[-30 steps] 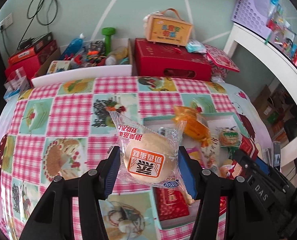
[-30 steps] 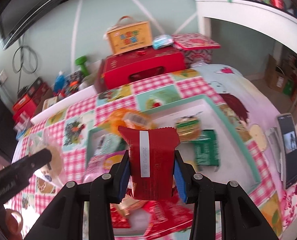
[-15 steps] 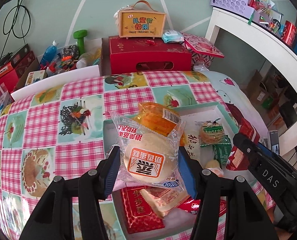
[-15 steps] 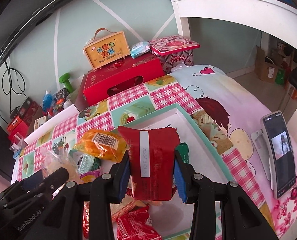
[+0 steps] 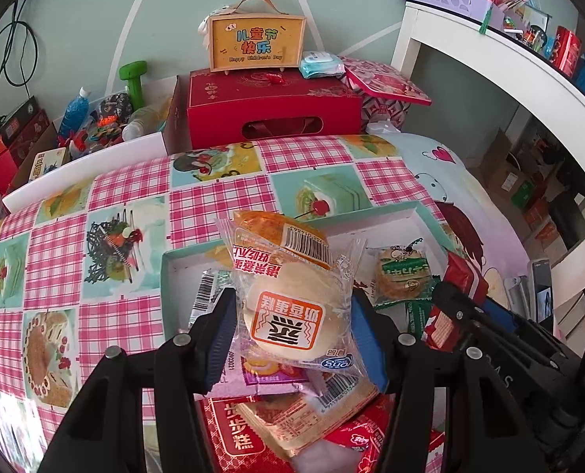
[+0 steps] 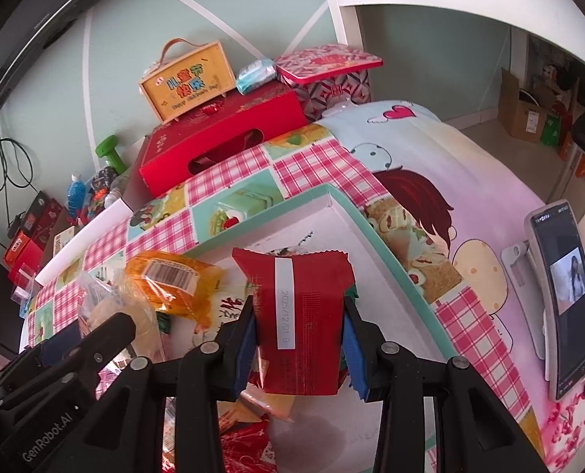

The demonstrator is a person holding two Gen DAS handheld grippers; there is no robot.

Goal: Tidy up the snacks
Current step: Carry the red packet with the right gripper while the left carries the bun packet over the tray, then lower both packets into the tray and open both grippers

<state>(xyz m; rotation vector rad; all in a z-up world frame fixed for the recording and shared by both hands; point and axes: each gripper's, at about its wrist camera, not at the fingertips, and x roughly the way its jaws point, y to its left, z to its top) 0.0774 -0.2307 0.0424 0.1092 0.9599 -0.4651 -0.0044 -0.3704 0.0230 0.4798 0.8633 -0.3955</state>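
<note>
My left gripper (image 5: 292, 327) is shut on a clear-wrapped round bun with an orange label (image 5: 288, 315) and holds it above the teal-rimmed white tray (image 5: 166, 272). My right gripper (image 6: 298, 339) is shut on a red snack packet (image 6: 300, 315) above the same tray (image 6: 371, 228). The tray holds an orange packet (image 6: 170, 280), a green-labelled cake packet (image 5: 405, 276) and several red packets (image 5: 237, 433). The right gripper also shows at the right of the left wrist view (image 5: 489, 331), and the left one at the lower left of the right wrist view (image 6: 95, 339).
The tray lies on a pink checked tablecloth (image 5: 115, 197). A red gift box (image 5: 272, 110) with a yellow carry case (image 5: 257, 45) on top stands behind the table. A phone on a stand (image 6: 564, 295) is at the table's right edge. A white desk (image 5: 489, 63) stands at the right.
Both grippers have moved right and forward over the tray, each keeping its packet. More of the tray's inside now lies under them.
</note>
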